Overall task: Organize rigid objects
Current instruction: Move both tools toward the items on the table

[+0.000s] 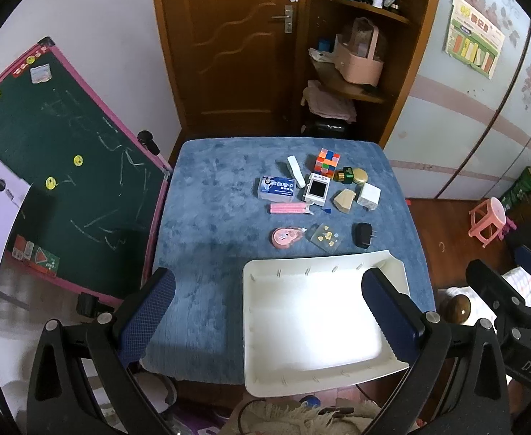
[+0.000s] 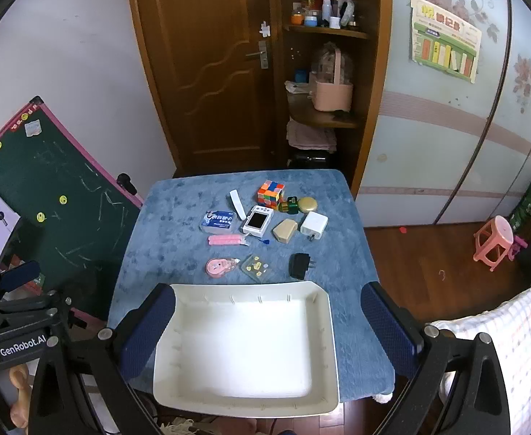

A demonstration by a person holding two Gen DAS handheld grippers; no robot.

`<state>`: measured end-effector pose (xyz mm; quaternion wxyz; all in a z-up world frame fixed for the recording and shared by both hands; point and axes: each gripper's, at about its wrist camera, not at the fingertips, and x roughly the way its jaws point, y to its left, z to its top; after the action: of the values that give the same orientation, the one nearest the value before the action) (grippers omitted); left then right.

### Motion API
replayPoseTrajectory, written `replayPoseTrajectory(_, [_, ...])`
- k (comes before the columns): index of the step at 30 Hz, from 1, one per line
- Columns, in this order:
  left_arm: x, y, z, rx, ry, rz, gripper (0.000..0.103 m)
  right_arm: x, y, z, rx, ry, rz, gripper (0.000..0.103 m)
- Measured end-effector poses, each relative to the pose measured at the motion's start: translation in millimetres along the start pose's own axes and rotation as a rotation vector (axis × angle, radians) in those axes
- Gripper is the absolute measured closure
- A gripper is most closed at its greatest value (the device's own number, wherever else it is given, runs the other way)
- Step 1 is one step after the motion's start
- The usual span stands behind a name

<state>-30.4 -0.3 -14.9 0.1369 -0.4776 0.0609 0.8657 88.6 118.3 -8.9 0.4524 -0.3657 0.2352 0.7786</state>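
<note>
- Both of my tools hang above the near edge of the table with nothing in them: my left gripper (image 1: 265,311) has its blue-padded jaws spread wide, and my right gripper (image 2: 267,322) is just as wide and just as empty.
- The shallow white plastic tray (image 2: 332,344) sits empty at the near edge of the blue plush table cover (image 2: 178,224), and its front rim looks to overhang that edge. If I drop something heavy near the front, I judge it could tip or slide off.
- The things to sort lie in a tight cluster beyond the tray. The multicoloured puzzle cube (image 2: 271,193) stands just beside the small green bottle with a gold cap (image 2: 289,204) and the round gold tin (image 2: 308,204); wide jaws coming down on one could knock its neighbours.
- The white camera-like gadget with a dark screen (image 2: 256,221) lies close against the blue and white packet (image 2: 219,222) and the thin white strip (image 2: 238,204), so I might pinch two at once.
- The flat clear card with yellow stickers (image 2: 256,267) and the pink strip (image 2: 226,240) lie low in the pile; my pads may skid over them or drag the cover.
- The black plug adapter (image 2: 300,265), white charger cube (image 2: 314,224) and tan wedge-shaped block (image 2: 285,231) have smooth or slanted faces and could twist out of a loose squeeze.
- The round pink correction-tape dispenser (image 2: 220,266) lies just beyond the tray's far rim, which may block a low approach.
</note>
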Motion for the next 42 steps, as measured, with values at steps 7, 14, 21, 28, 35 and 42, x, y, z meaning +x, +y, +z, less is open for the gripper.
replayPoseTrajectory(7, [3, 10, 18, 0.042, -0.009, -0.039, 0.001, 4, 6, 15, 0.042, 0.006, -0.036, 0.000])
replayPoseTrajectory(14, [13, 22, 39, 0.077, -0.020, -0.099, 0.001, 2, 24, 29, 0.042, -0.016, -0.100, 0.000])
replayPoseTrajectory(21, [22, 27, 59, 0.095, -0.057, -0.120, 0.001, 7, 26, 40, 0.077, -0.025, -0.161, 0.000])
replayPoseTrajectory(28, [32, 29, 76, 0.112, -0.084, -0.098, 0.001, 13, 14, 57, 0.073, -0.058, -0.190, 0.000])
replayPoseTrajectory(35, [77, 18, 85, 0.164, -0.038, -0.015, 0.001, 59, -10, 77, 0.056, -0.016, -0.192, 0.000])
replayPoseTrajectory(42, [157, -11, 77, 0.310, 0.095, -0.078, 0.001, 139, -41, 74, 0.121, 0.137, -0.166, 0.000])
